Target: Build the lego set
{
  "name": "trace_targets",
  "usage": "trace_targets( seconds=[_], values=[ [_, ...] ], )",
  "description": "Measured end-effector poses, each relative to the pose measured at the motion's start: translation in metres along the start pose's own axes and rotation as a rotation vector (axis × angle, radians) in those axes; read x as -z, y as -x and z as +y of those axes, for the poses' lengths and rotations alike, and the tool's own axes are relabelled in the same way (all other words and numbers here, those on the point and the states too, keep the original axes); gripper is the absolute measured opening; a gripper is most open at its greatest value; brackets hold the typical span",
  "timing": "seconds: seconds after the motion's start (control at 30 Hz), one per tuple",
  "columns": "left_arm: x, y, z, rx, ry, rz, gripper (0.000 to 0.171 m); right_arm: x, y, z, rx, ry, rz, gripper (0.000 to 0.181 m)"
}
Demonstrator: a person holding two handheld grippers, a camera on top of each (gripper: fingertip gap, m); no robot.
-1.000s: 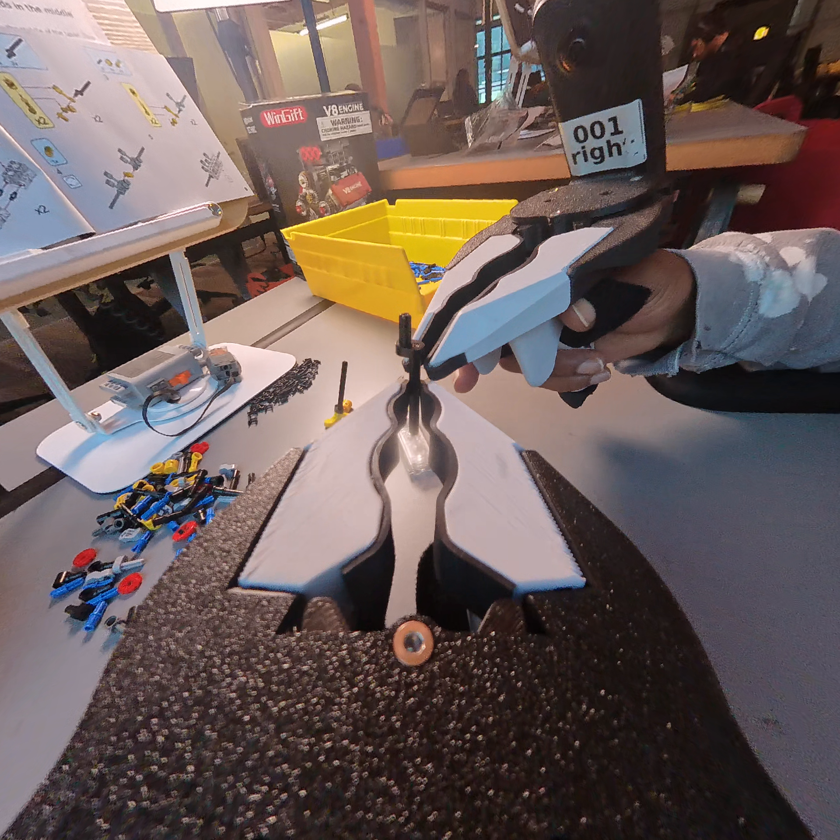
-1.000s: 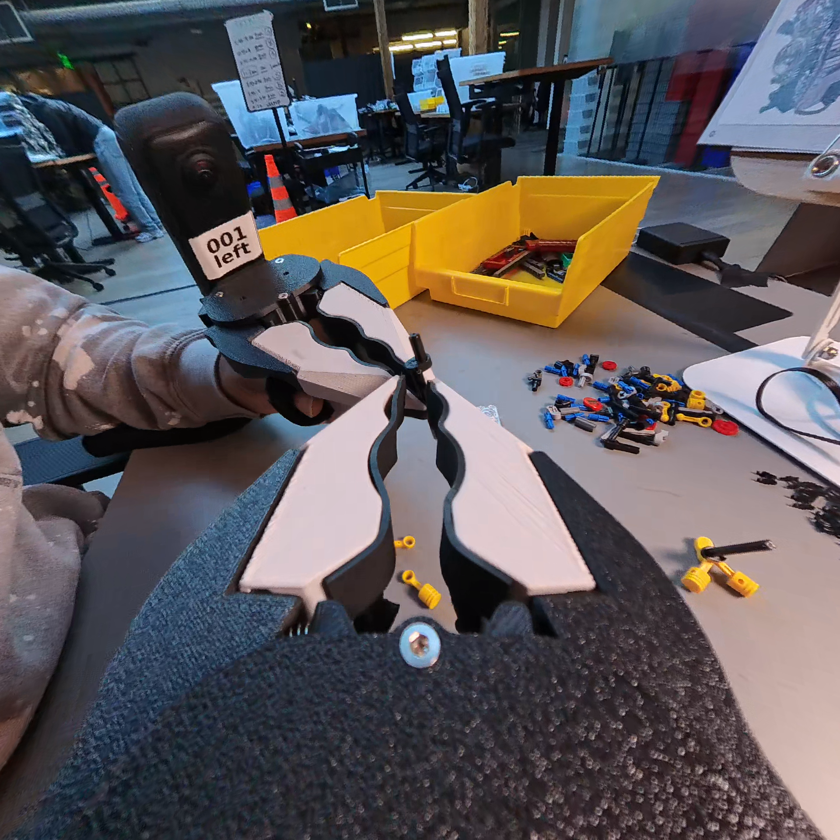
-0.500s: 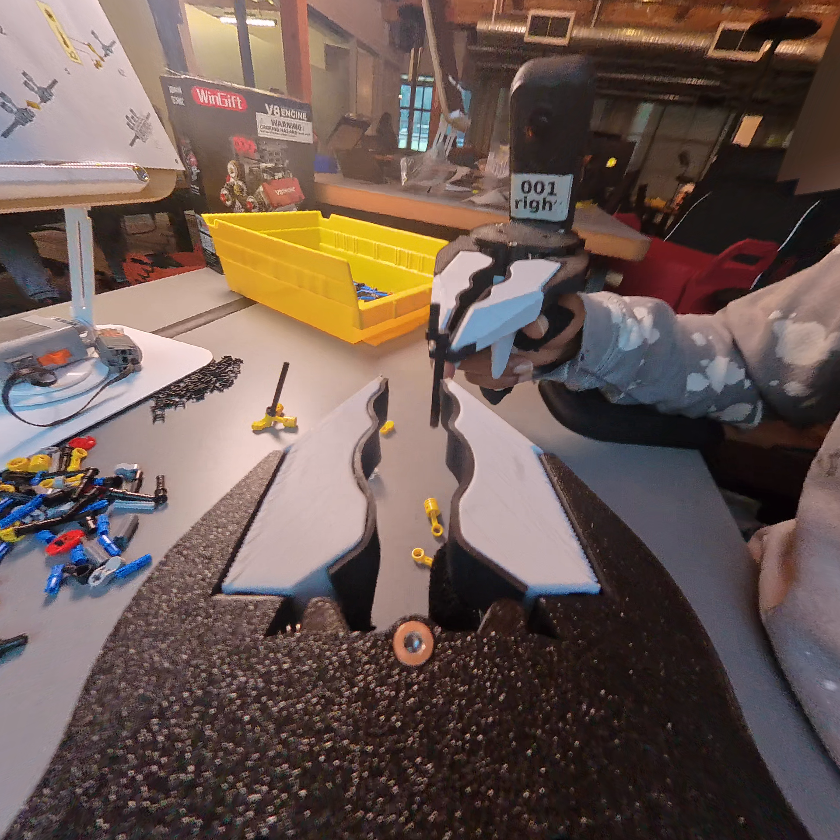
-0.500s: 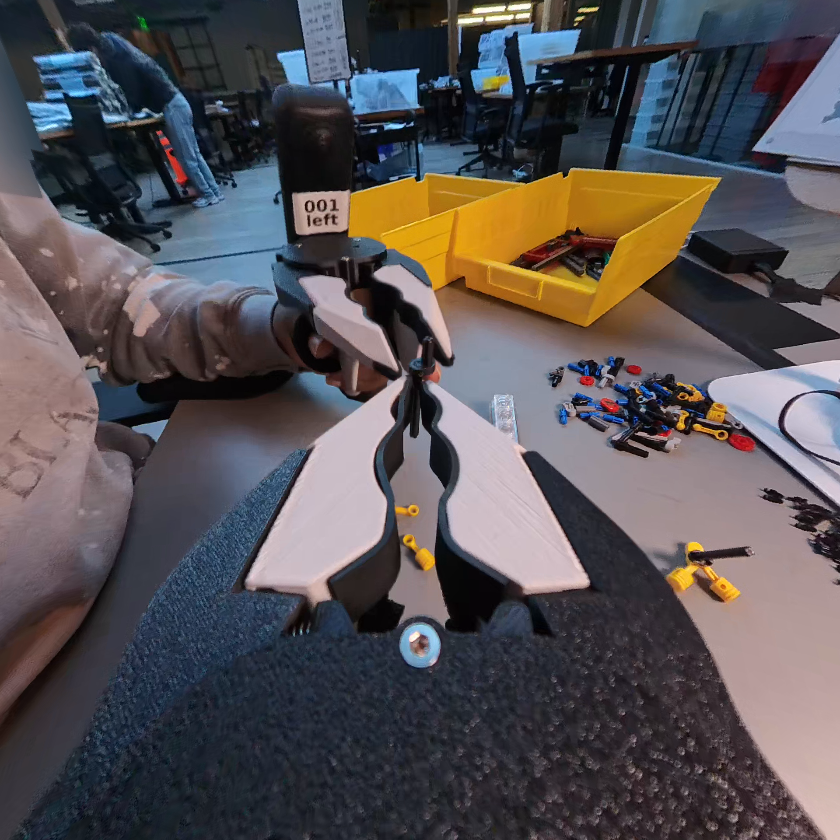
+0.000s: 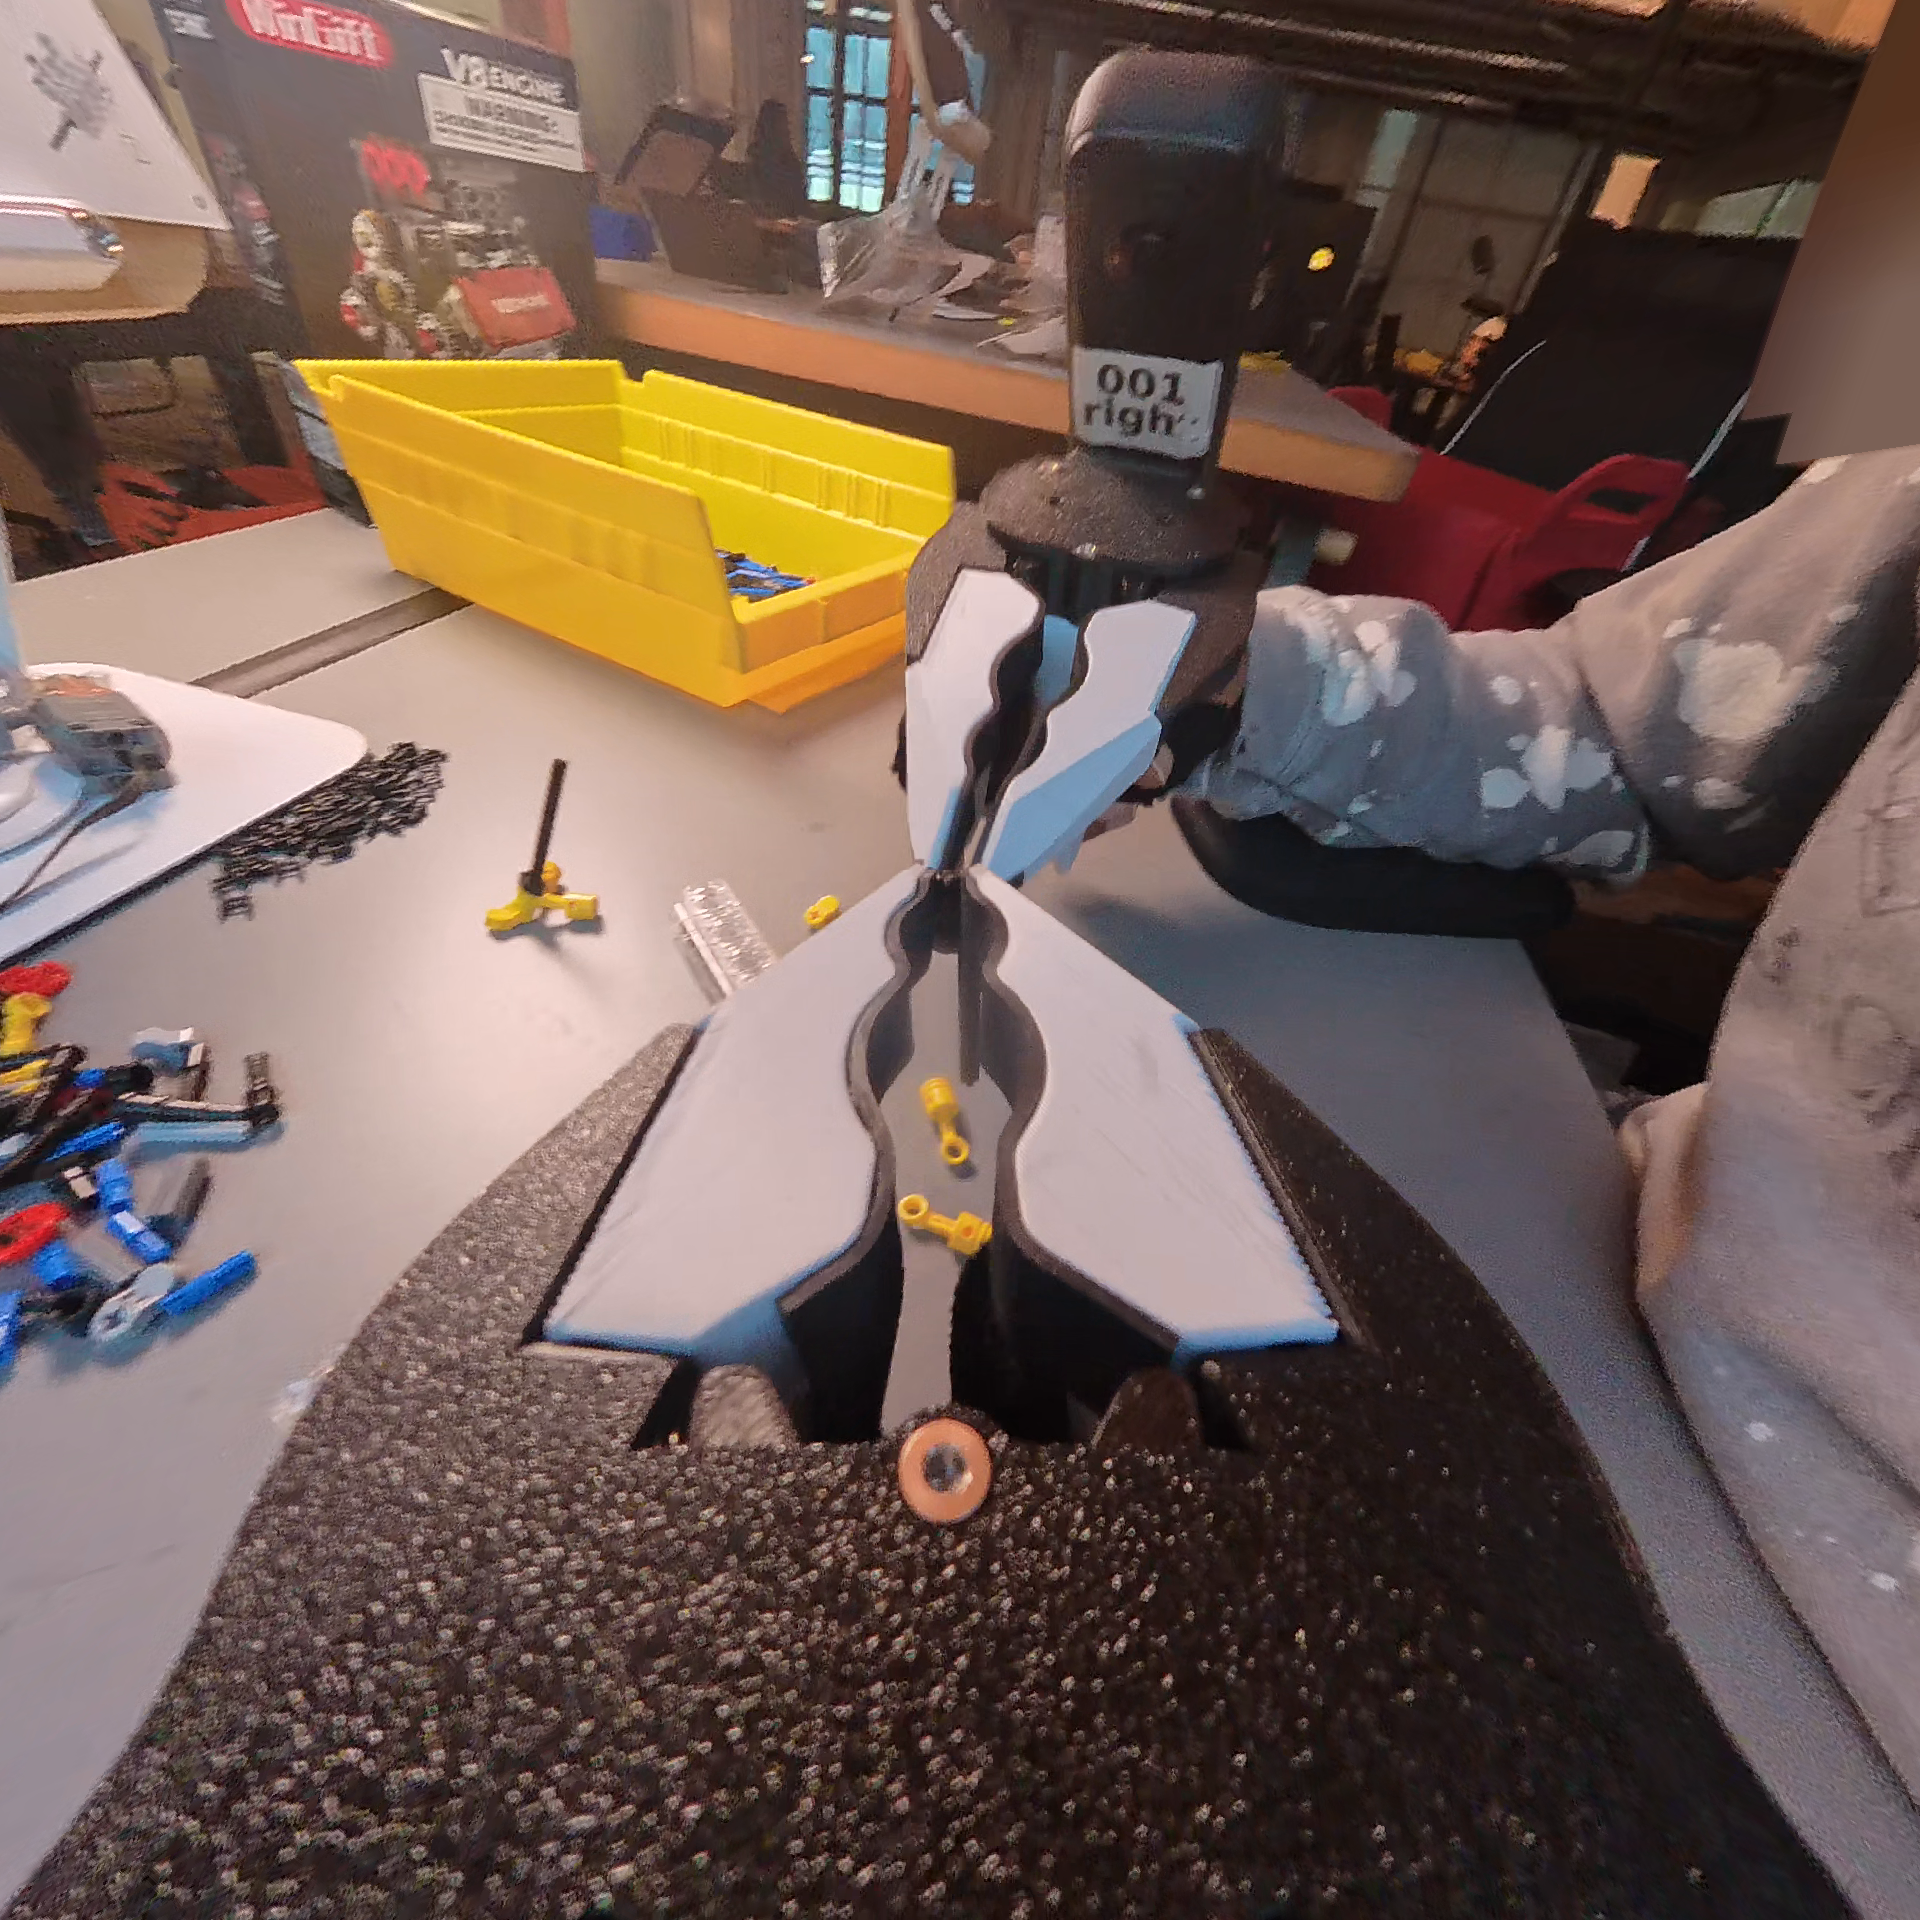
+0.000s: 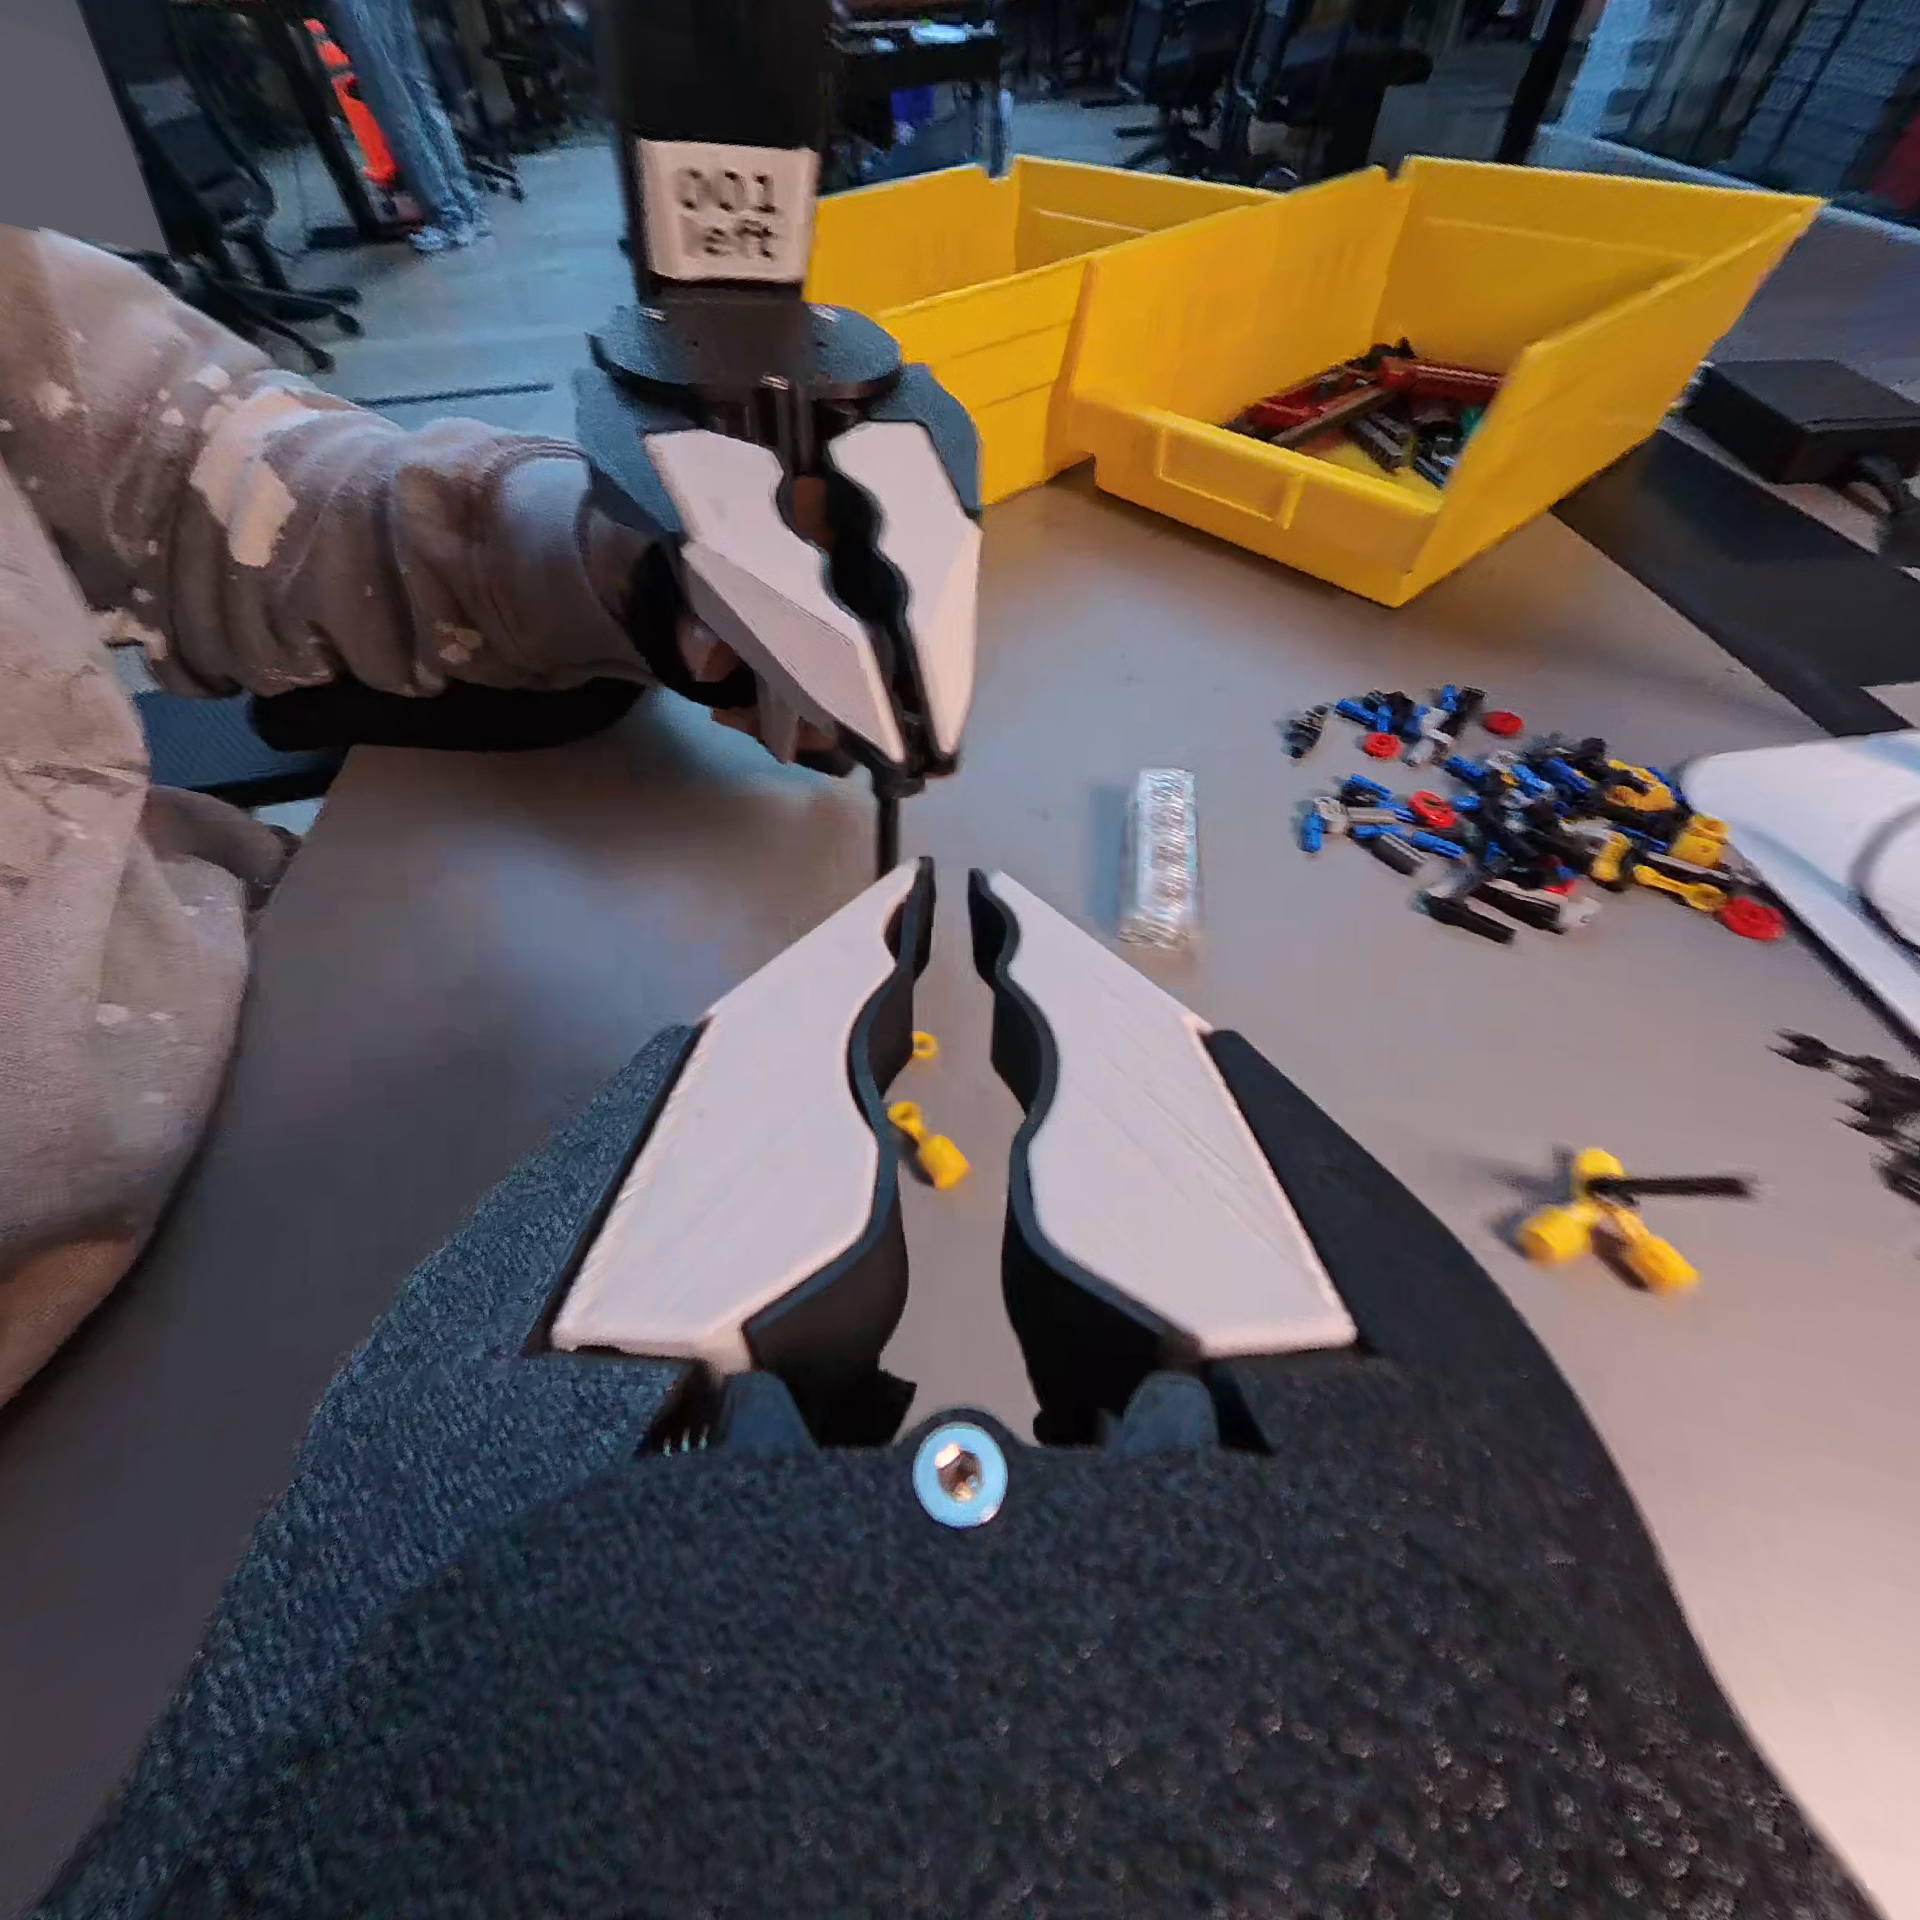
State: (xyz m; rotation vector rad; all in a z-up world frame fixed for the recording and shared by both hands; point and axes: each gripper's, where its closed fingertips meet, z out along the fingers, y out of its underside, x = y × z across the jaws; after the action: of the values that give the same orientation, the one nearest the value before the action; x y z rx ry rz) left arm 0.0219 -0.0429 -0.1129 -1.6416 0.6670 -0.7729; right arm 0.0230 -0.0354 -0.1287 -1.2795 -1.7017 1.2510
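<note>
My left gripper (image 5: 945, 883) is shut at its tips on a thin black axle (image 5: 971, 997), which hangs down from them above the grey table. In the right wrist view the left gripper (image 6: 914, 764) shows with the axle (image 6: 886, 826) below its tips. My right gripper (image 6: 951, 883) is a little open and empty, its tips just short of the axle; it faces the left gripper tip to tip (image 5: 961, 857). Two small yellow piston pieces (image 5: 940, 1117) (image 5: 945, 1226) lie on the table under the grippers. A clear brick (image 6: 1158, 857) lies flat nearby.
Two yellow bins (image 6: 1351, 364) stand at the back, one with red and dark parts. A heap of blue, red, black and yellow small parts (image 6: 1527, 831) lies near a white stand base (image 5: 208, 769). A yellow piston assembly on a black axle (image 5: 540, 894) and black pins (image 5: 332, 810) lie apart. Less than 4 cm separates the two grippers' tips. The clear brick (image 6: 1158, 857) is about 12 cm from both grippers' fingertips.
The black axle passed from my right gripper to my left, which shut on it. My right gripper opened. The clear brick held a second ago now lies on the table.
</note>
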Motion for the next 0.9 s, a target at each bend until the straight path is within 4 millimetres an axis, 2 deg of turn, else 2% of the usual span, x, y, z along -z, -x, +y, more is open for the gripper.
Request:
trace_targets(
  seconds=[0.13,0.17,0.2,0.27,0.3,0.37,0.4,0.5,0.67,0.9],
  values=[
    [0.004,0.024,0.011,-0.064,0.078,-0.141,0.004,0.034,-0.104,0.022,-0.097,0.153,0.423,0.031],
    [0.004,0.028,0.013,-0.067,0.087,-0.161,0.004,0.042,-0.123,0.028,-0.134,0.186,0.497,0.032],
    [0.005,0.031,0.014,-0.066,0.095,-0.173,0.004,0.045,-0.134,0.033,-0.171,0.213,0.526,0.034],
    [0.006,0.036,0.018,-0.068,0.114,-0.202,0.004,0.039,-0.145,0.044,-0.218,0.255,0.533,0.034],
    [0.007,0.038,0.02,-0.07,0.124,-0.21,0.004,0.034,-0.147,0.05,-0.223,0.283,0.527,0.033],
    [0.008,0.041,0.022,-0.061,0.131,-0.219,0.004,0.027,-0.15,0.059,-0.215,0.338,0.534,0.01],
    [0.009,0.042,0.022,-0.051,0.134,-0.221,0.004,0.025,-0.151,0.061,-0.204,0.352,0.529,0.004],
    [0.01,0.047,0.028,-0.008,0.155,-0.233,0.004,0.023,-0.148,0.056,-0.161,0.331,0.501,0.004],
    [0.011,0.052,0.036,0.105,0.18,-0.228,0.004,0.027,-0.127,0.025,-0.166,0.101,0.368,0.004],
    [0.013,0.057,0.045,0.143,0.232,-0.255,0.005,0.045,-0.103,-0.018,-0.416,-0.238,0.145,0.004]
  ],
)
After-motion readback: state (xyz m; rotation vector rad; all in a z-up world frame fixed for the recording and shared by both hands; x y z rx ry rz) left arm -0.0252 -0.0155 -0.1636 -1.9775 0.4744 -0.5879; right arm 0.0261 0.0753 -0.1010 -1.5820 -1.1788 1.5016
